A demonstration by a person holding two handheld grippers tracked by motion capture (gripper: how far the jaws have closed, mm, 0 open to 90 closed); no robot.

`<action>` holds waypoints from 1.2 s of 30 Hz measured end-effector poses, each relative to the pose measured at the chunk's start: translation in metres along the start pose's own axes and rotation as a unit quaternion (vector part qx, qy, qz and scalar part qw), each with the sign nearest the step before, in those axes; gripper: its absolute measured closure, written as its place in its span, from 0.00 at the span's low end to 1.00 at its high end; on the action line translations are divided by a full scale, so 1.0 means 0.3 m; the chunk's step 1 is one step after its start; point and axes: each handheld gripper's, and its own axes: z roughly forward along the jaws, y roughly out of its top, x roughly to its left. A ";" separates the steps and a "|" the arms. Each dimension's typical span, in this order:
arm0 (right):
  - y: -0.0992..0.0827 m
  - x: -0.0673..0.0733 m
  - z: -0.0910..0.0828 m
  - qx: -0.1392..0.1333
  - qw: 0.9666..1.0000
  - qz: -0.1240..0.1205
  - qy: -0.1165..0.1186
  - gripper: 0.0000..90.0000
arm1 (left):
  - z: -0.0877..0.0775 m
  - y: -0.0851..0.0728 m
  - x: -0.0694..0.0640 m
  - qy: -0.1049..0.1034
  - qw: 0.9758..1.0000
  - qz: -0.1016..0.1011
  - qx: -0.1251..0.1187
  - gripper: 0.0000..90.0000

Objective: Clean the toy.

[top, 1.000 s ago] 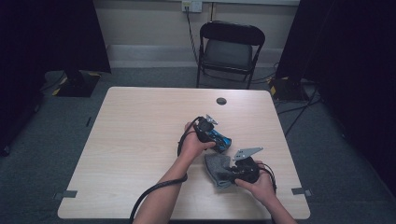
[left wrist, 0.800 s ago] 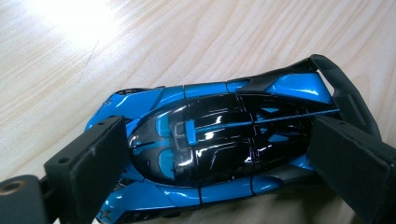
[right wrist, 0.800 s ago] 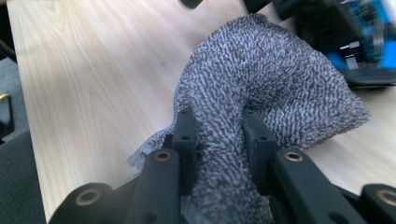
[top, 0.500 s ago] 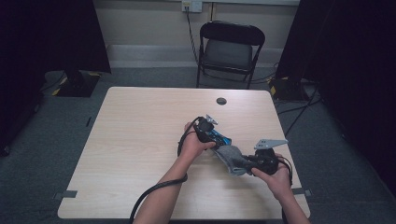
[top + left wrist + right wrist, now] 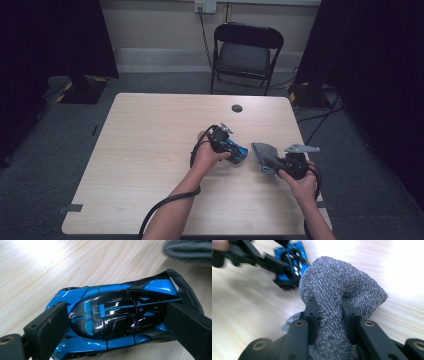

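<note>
A glossy blue and black toy car [image 5: 117, 315] lies on the light wooden table [image 5: 150, 150]. My left gripper [image 5: 117, 327] is shut on it, one pad at the nose and one at the tail. From above, the left gripper [image 5: 231, 148] holds the car [image 5: 238, 153] near the table's middle. A grey knitted cloth [image 5: 342, 282] is bunched between the pads of my right gripper [image 5: 329, 315], which is shut on it. In the high view the right gripper [image 5: 275, 162] and cloth [image 5: 262, 152] sit just right of the car, apart from it.
A small black round object [image 5: 237, 108] lies near the table's far edge. A dark folding chair [image 5: 247, 50] stands behind the table. The left gripper's black cable [image 5: 165, 204] trails over the front of the table. The table's right edge is close to my right hand.
My right gripper has carried the grey cloth to the right, away from the toy car. The left gripper and the car have stayed where they were.
</note>
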 end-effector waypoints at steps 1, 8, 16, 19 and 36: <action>-0.005 -0.001 0.014 0.003 1.000 -0.001 -0.005 0.79 | 0.000 0.000 0.000 0.001 1.000 0.001 0.000 0.06; -0.020 0.044 0.111 0.033 0.999 -0.027 0.010 0.79 | -0.001 -0.001 0.000 0.002 1.000 0.001 -0.002 0.06; -0.018 0.079 0.128 0.051 0.997 -0.048 0.026 0.79 | -0.001 -0.002 -0.001 0.002 1.000 0.000 -0.002 0.06; -0.019 0.085 0.127 0.053 0.997 -0.051 0.033 0.79 | -0.001 -0.001 -0.002 0.003 1.000 0.000 -0.001 0.06; -0.024 0.170 0.123 0.075 0.990 -0.080 0.091 0.79 | 0.000 0.000 -0.004 0.003 1.000 -0.004 0.000 0.06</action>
